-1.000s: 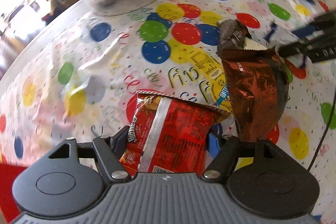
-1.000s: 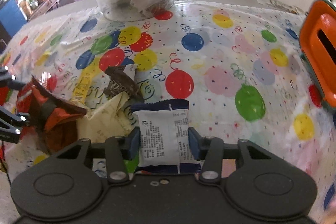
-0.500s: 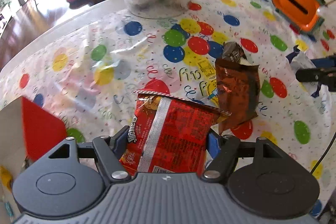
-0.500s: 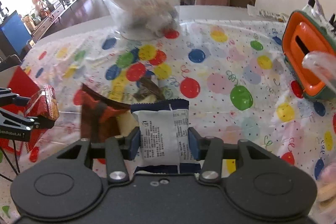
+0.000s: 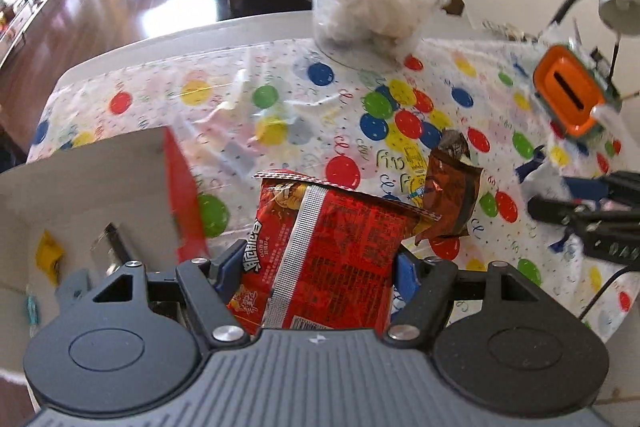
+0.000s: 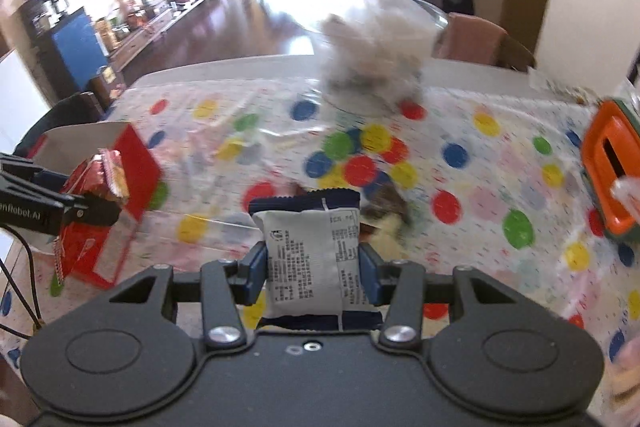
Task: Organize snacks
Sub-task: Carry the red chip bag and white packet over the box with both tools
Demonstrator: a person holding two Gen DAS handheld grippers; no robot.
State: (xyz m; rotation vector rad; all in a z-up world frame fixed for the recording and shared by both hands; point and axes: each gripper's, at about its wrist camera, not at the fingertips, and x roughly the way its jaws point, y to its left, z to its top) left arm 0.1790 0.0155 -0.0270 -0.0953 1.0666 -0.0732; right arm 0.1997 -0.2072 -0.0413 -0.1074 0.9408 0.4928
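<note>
**Packets pinched, both light and crushable**

Left gripper [image 5: 320,263] pinches red snack packet [image 5: 320,251] by its sides; right gripper [image 6: 310,269] pinches white packet [image 6: 310,259]. I judge both soft, slippery foil. Brown packet [image 5: 450,199] lies farther on tablecloth [image 5: 160,99]; red box [image 6: 132,167] far left.

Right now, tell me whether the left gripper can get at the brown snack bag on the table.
Probably not yet. The left gripper is shut on the red snack packet, so its jaws are full. The brown snack bag lies uncovered on the tablecloth, otherwise free.
</note>
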